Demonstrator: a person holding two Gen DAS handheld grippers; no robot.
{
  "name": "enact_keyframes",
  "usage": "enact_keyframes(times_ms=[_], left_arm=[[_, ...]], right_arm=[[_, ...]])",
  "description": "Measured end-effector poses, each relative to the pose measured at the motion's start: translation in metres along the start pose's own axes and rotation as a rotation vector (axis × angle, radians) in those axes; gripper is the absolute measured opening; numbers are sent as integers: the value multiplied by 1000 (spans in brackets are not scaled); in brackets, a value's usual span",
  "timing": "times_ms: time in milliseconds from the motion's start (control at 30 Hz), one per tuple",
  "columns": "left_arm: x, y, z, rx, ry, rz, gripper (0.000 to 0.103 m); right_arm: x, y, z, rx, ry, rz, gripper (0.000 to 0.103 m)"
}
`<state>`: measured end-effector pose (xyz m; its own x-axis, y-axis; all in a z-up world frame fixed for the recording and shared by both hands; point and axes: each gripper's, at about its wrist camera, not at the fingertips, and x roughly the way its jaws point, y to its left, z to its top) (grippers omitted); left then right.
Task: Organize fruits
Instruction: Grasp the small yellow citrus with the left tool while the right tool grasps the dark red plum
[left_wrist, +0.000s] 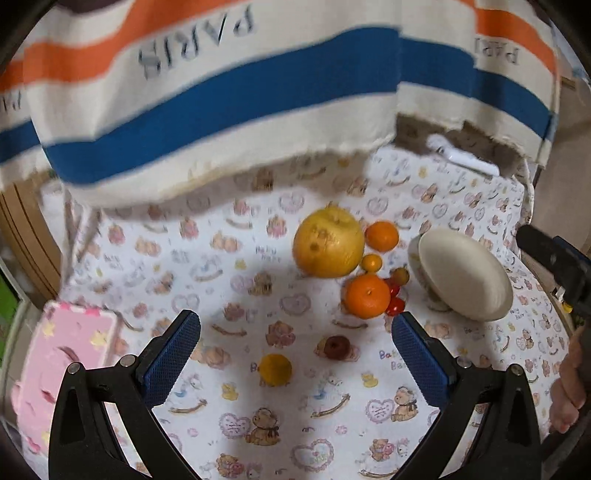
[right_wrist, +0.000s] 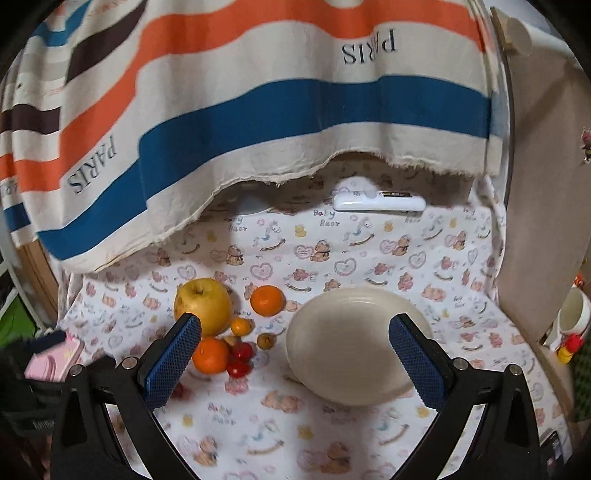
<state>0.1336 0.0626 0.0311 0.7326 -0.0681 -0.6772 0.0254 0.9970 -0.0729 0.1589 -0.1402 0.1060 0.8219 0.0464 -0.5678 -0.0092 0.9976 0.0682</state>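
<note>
The fruits are sitting in a loose cluster on the table: a big yellow apple (left_wrist: 328, 243), two oranges (left_wrist: 367, 296) beside it, red tomatoes (left_wrist: 394, 305) tucked alongside. The left gripper (left_wrist: 295, 354) is hovering with fingers spread wide and empty, a small yellow fruit (left_wrist: 275, 369) and a dark round fruit (left_wrist: 336, 347) lying between its tips. The right gripper (right_wrist: 295, 354) is also gaping wide, the cream bowl (right_wrist: 354, 343) sitting between its fingers, the apple just beyond the left finger.
</note>
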Motion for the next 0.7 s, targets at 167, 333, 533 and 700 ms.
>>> enact_keyframes(times_ms=[167, 333, 533, 700], left_arm=[[35, 14, -10, -29, 158, -44, 83], [51, 29, -16, -87, 223, -43, 77], [62, 32, -21, -106, 280, -80, 58], [65, 27, -22, -80, 288, -72, 49]], right_arm=[[32, 21, -13, -20, 75, 87, 102], [50, 30, -29, -51, 136, 113, 102], [59, 33, -39, -74, 169, 117, 102], [65, 33, -41, -76, 193, 134, 101]])
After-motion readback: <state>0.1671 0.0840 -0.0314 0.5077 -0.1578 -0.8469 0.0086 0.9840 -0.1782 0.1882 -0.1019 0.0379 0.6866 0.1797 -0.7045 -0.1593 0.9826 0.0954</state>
